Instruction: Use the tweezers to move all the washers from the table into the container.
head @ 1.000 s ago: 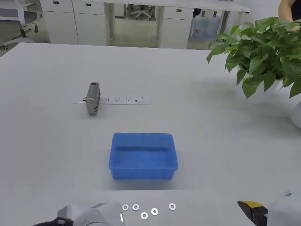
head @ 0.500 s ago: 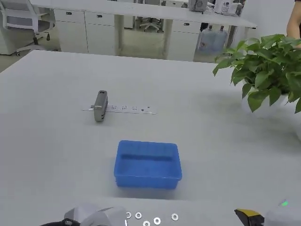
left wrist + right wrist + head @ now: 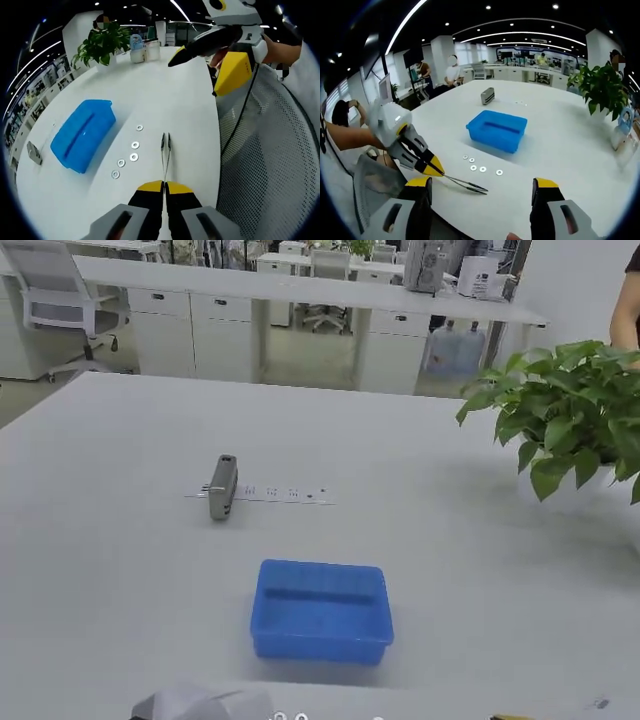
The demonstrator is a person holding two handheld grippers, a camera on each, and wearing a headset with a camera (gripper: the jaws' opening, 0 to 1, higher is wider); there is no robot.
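Observation:
My left gripper [image 3: 164, 186] is shut on metal tweezers [image 3: 165, 150], whose closed tips hover just right of several small washers [image 3: 134, 157] lying on the white table. The blue container [image 3: 82, 134] sits beyond the washers and looks empty. In the right gripper view, my right gripper [image 3: 482, 185] is open with nothing between its jaws. It faces the washers [image 3: 482, 169], the tweezers [image 3: 465, 184] and the container [image 3: 496, 129]. The left gripper [image 3: 436, 169] comes in from the left there. In the head view, the container [image 3: 320, 612] lies at lower centre.
A grey device [image 3: 222, 486] lies on a white power strip [image 3: 285, 494] behind the container. A potted plant [image 3: 565, 420] stands at the table's right. Mesh chair fabric [image 3: 260, 170] lies near the table's front edge. People stand at the far desks [image 3: 452, 70].
The head camera has tilted up, so the washers and grippers have slipped off the bottom of its view. Nothing on the table has visibly moved.

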